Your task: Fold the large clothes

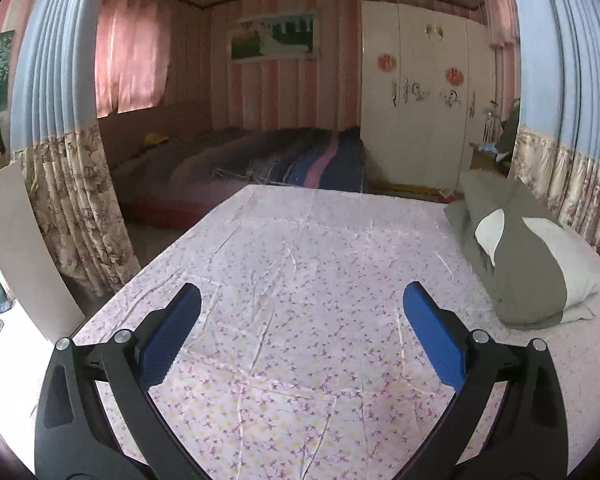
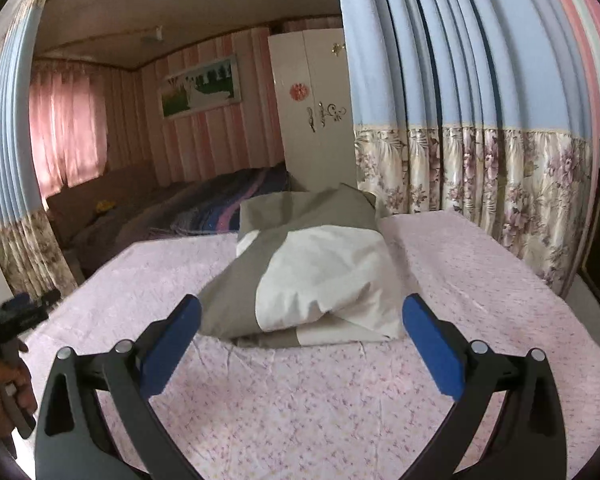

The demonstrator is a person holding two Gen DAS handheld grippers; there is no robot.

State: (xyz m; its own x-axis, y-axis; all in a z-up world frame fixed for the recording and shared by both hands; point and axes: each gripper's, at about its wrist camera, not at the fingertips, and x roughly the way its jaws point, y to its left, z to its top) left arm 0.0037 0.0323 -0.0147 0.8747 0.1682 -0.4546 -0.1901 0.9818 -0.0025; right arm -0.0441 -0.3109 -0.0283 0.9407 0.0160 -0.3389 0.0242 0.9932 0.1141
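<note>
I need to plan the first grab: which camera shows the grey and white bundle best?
The right wrist view: the grey and white bundle lies centred just beyond the open right gripper, its near folded edges visible. The left wrist view shows it only at the right side, seen obliquely, beyond the open left gripper.

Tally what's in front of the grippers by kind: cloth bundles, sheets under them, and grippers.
Grey-and-white cloth bundle: 1
Pink floral sheet: 1
Grippers: 2, the left gripper and the right gripper, both open and empty
Total: 4
</note>
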